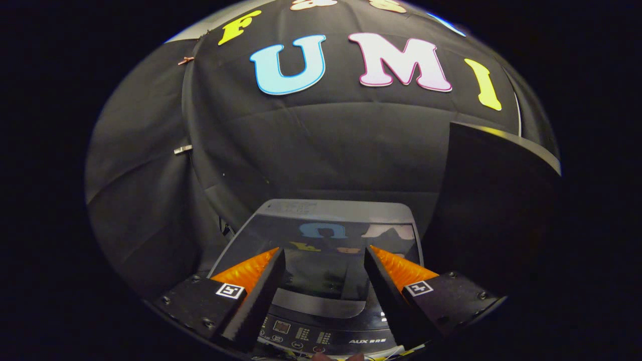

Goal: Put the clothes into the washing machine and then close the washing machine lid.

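- Gripper (pixel 323 281): fingers spread apart, nothing between them; orange-backed black pads, a small square marker on each.
- Washing machine (pixel 321 240): just ahead of and below the fingers, top-loading, grey body.
- Lid (pixel 321 235): down flat over the tub (glossy dark panel).
- Control panel (pixel 321 336): between the fingers, nearest edge of the machine.
- Dark box (pixel 491 210): right of the machine, taller than it.
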A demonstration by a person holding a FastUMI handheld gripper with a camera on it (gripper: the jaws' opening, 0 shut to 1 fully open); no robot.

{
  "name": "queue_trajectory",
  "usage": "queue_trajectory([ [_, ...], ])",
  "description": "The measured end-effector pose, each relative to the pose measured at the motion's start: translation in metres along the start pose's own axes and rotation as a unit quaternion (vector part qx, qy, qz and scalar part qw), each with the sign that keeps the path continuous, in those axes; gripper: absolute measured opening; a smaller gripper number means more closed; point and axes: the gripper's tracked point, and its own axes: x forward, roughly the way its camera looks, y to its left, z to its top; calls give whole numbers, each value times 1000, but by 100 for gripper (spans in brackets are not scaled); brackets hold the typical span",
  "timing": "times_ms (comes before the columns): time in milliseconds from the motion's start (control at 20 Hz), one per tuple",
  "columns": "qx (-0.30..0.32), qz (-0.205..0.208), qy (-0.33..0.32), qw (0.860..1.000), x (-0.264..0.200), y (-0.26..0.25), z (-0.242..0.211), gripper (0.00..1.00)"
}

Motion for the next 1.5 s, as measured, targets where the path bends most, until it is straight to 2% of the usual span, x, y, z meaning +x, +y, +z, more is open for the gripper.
queue_trajectory([
  [300, 3, 3, -61, 998, -52, 10, 38, 100],
  [600, 3, 15, -121, 992, -127, 18, 86, 100],
  [850, -12, 3, -165, 986, -190, 8, 119, 100],
  [1250, -7, 1, -193, 981, -283, -8, 133, 99],
  [1500, 12, -34, -236, 971, -343, -42, 130, 99],
])
